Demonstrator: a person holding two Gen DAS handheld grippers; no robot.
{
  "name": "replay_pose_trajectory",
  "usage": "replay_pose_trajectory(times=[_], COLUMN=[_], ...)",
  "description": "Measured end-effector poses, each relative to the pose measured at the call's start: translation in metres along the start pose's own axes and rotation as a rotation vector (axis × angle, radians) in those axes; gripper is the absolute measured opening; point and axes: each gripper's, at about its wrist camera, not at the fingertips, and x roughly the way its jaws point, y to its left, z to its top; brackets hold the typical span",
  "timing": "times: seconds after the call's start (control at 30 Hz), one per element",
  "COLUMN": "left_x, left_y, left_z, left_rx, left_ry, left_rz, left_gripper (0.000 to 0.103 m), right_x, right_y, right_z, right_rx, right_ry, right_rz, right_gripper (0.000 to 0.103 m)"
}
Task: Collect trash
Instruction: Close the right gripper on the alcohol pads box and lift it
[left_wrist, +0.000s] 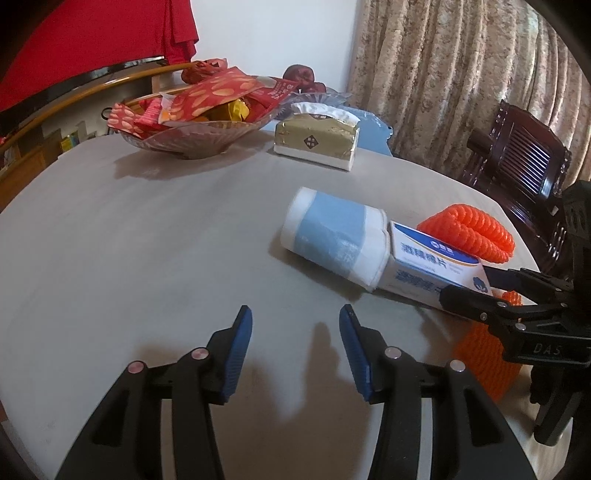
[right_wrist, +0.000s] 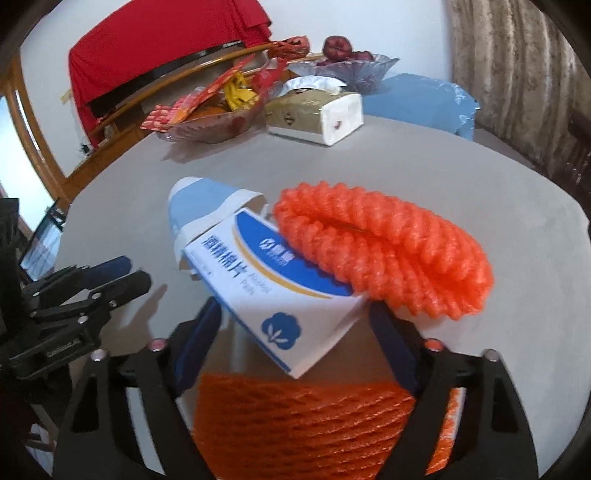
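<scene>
On the grey table (left_wrist: 147, 240) lies a white-and-blue box of alcohol pads (right_wrist: 273, 291), tilted, with an orange foam net (right_wrist: 388, 251) leaning on its far end. A crushed white-and-blue paper cup (right_wrist: 199, 206) lies on its side just behind the box. My right gripper (right_wrist: 291, 325) straddles the box's near end, one blue pad at each corner; I see no firm squeeze. A second orange net (right_wrist: 303, 424) sits under this gripper. My left gripper (left_wrist: 295, 321) hovers open over bare table, left of the cup (left_wrist: 332, 236) and the box (left_wrist: 432, 266).
At the back stand a glass bowl of red snack packets (left_wrist: 192, 129), a tissue box (left_wrist: 317, 140), a glass fruit bowl (right_wrist: 343, 70) and a blue plastic bag (right_wrist: 424, 99). A dark wooden chair (left_wrist: 524, 162) and curtains stand beyond the table's right edge.
</scene>
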Motion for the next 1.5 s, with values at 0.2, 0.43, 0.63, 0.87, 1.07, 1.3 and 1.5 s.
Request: replay_pose_trajectory(times=[0.2,0.43,0.63,0.87,1.07,1.3,1.5], left_x=[-0.001,-0.003,-0.007,-0.015,-0.021,-0.022,-0.022], left_y=[0.0,0.0,-0.001,-0.006,-0.014,-0.028,-0.039], left_z=[0.0,-0.004,-0.01,-0.013,-0.011,-0.015,-0.022], left_rx=[-0.007,-0.003,-0.011,0.002,0.01,0.03,0.043], left_ry=[0.0,0.009,0.021,0.015,0.01,0.022,0.03], left_rz=[0.005,0.013,0.01,0.004,-0.003,-0.022,-0.042], left_gripper=[0.049,0.05,0.05,0.05,0.05,0.05,0.05], right_x=[-0.008,-0.001,0.006,-0.019,-0.047,-0.084,-0.096], right_y=[0.01,0.015,0.018,0.028,0.031,0.033,0.027], right_z=[-0.008,-0.007,-0.004,-0.007,-0.009,-0.037,-0.07], right_rx=[-0.011,-0.014,-0.021,-0.03,-0.016,0.008,0.055], right_ry=[0.012,0.02,0.035,-0.029,-0.073,-0.082,-0.069], right_rz=[0.024,0.006,0.008,-0.034,-0.044,-0.124,-0.2], right_gripper=[0.07,0.084,0.072,0.068,0.065,0.064,0.064])
